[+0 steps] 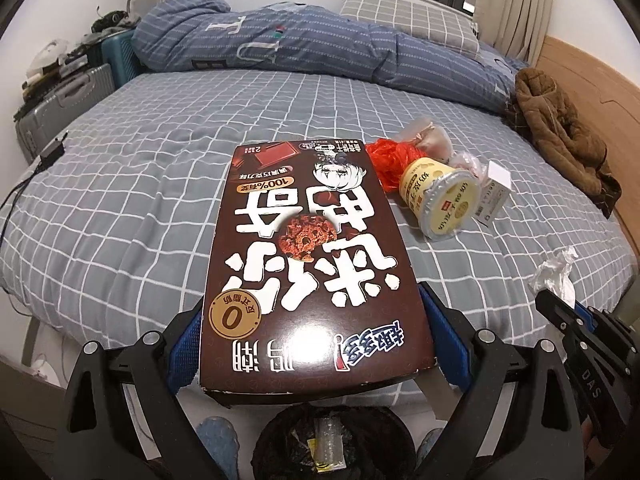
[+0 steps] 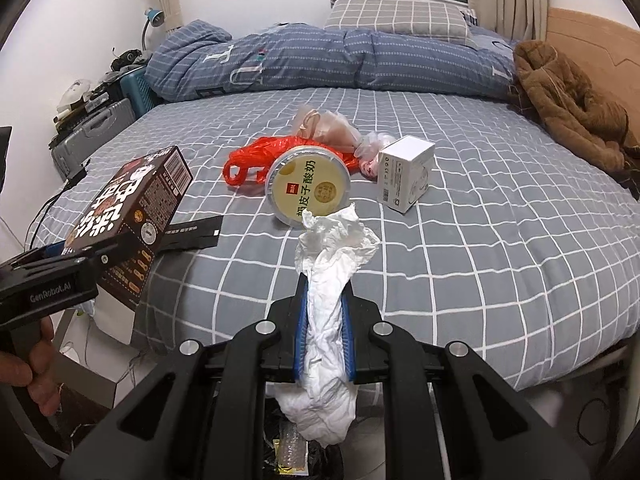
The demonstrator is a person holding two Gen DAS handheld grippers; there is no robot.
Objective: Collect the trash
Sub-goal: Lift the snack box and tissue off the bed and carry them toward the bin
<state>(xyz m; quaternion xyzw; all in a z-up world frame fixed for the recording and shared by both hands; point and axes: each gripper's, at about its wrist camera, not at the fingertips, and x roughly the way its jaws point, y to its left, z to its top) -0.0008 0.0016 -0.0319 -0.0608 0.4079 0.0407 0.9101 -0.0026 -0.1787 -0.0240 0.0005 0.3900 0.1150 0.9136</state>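
Trash is split between 3 places at this moment: some in the bin, some in the grippers, some on the bed. Black-lined trash bin, seen below both grippers, already holds a few small wrappers, so part of the job appears done. Left gripper has its fingers closed against the 2 long sides of a brown chocolate-cookie box, which is carried clear of the bed and near the bin's opening. Right gripper has its fingers clamped on a crumpled white tissue, whose lower end hangs directly above the bin.

Judged stage: 2 items are in transit and not yet released.

Still lying on the checked bedsheet, well apart from the bin:
- 1 yellow yogurt cup, on its side
- 1 red plastic bag, touching the cup
- 1 clear bag of scraps, just behind the red bag
- 1 small white carton, beside the cup

Roughly 4 pieces therefore remain. Brown garment and folded quilt look like bedding and clothing, not trash.
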